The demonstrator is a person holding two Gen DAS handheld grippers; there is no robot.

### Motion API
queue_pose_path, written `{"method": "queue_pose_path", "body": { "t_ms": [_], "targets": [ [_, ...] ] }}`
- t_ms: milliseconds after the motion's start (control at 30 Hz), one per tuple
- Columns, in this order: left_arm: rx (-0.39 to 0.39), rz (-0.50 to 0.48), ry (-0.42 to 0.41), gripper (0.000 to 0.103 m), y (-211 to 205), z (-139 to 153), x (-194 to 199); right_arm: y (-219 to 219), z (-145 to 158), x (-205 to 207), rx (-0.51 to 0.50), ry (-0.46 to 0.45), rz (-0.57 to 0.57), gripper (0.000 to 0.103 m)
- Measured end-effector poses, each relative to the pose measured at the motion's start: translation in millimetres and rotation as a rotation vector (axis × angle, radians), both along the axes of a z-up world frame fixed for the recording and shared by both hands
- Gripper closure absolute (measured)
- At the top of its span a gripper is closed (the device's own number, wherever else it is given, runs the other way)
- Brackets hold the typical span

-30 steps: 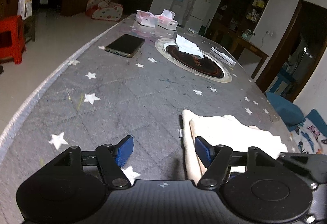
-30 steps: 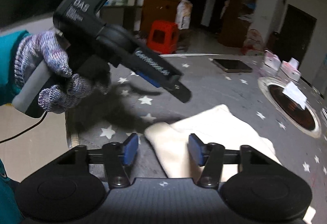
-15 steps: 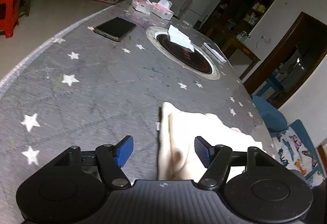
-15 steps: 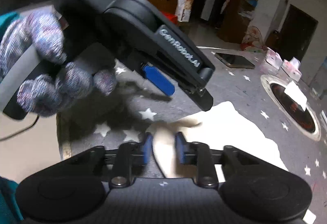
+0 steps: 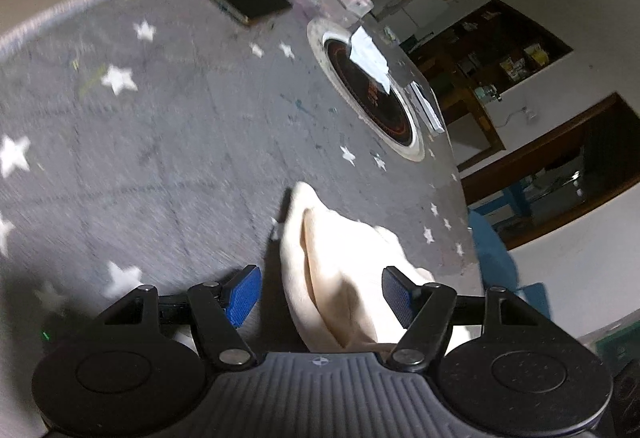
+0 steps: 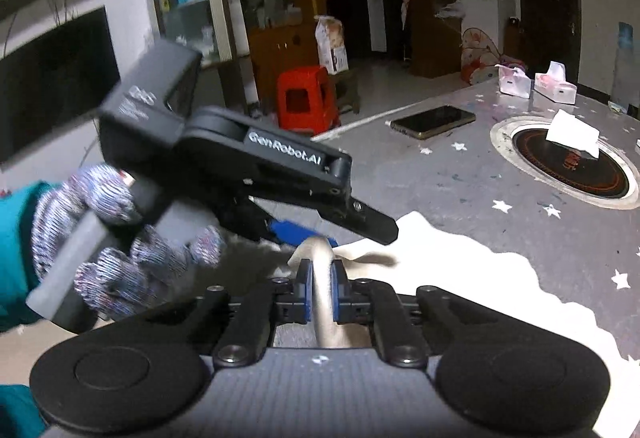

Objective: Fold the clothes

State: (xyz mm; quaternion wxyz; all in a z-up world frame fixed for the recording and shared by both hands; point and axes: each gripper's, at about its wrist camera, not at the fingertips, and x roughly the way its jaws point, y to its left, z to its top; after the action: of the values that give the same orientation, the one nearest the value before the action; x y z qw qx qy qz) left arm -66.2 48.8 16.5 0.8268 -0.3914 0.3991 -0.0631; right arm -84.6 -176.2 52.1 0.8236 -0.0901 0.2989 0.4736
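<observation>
A cream garment lies on the grey star-patterned table. In the left wrist view its raised edge runs between my left gripper's open jaws, touching neither blue pad. In the right wrist view my right gripper is shut on a pinched fold of the same garment, lifted off the table. The left gripper shows there too, held by a gloved hand just above the garment's near corner.
A black phone, two pink tissue boxes and a round inset hotplate with white paper on it sit farther along the table. A red stool stands on the floor beyond the table's edge.
My right gripper has closed fully on the garment's edge and lifted it. My left gripper has tilted and moved in over the raised fold, still open.
</observation>
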Motion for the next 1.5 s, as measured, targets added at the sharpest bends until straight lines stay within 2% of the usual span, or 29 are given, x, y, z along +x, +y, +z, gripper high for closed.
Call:
{"method": "queue_pose_path", "body": {
  "t_ms": [133, 167, 233, 300, 400, 500, 767, 933, 1067, 1200, 1300, 1367, 1500],
  "targets": [
    [-0.083, -0.018, 0.017, 0.037, -5.3, -8.0, 5.9, -6.7, 3.1, -2.5, 0.029, 0.001, -0.003, 0.096],
    [-0.091, -0.022, 0.016, 0.041, -6.7, -8.8, 6.8, -8.0, 3.3, -4.2, 0.033, -0.001, -0.003, 0.096],
    [-0.1, -0.029, 0.024, 0.066, -8.0, -12.6, 9.0, -8.9, 1.8, -5.4, 0.042, 0.006, -0.001, 0.096],
    [-0.108, -0.037, 0.035, 0.081, -8.7, -18.1, 9.7, -8.9, -1.3, -7.0, 0.042, 0.011, 0.005, 0.096],
    [-0.085, -0.047, 0.035, 0.086, -10.8, -22.4, 8.4, -12.9, -5.4, -13.3, 0.049, 0.022, 0.004, 0.091],
    [-0.065, -0.06, 0.022, 0.086, -11.8, -21.6, 6.5, -30.6, -5.7, -20.3, 0.077, 0.029, -0.047, 0.091],
    [-0.023, -0.082, 0.005, 0.086, -15.9, -19.9, 5.2, -114.9, -21.6, -14.2, 0.081, 0.081, -0.336, 0.089],
    [-0.011, -0.085, 0.003, 0.086, -17.2, -19.0, 5.8, -153.0, -29.3, -12.0, 0.094, 0.099, -0.46, 0.089],
    [-0.003, -0.084, 0.002, 0.086, -18.7, -18.4, 5.6, -165.7, -48.6, -10.3, 0.096, 0.146, -0.502, 0.09],
    [0.019, -0.089, 0.008, 0.086, -20.7, -15.5, 6.5, -170.3, -40.5, -6.5, 0.128, 0.156, -0.494, 0.089],
    [0.027, -0.091, 0.008, 0.086, -21.3, -15.0, 7.5, -175.4, -33.5, 3.6, 0.126, 0.129, -0.512, 0.078],
    [0.027, -0.09, 0.009, 0.086, -21.3, -14.9, 7.2, -179.4, -34.9, 14.3, 0.109, 0.122, -0.545, 0.064],
    [0.039, -0.093, 0.007, 0.086, -21.4, -14.0, 7.4, -187.6, -40.7, 36.3, 0.078, 0.12, -0.614, 0.061]
  ]
}}
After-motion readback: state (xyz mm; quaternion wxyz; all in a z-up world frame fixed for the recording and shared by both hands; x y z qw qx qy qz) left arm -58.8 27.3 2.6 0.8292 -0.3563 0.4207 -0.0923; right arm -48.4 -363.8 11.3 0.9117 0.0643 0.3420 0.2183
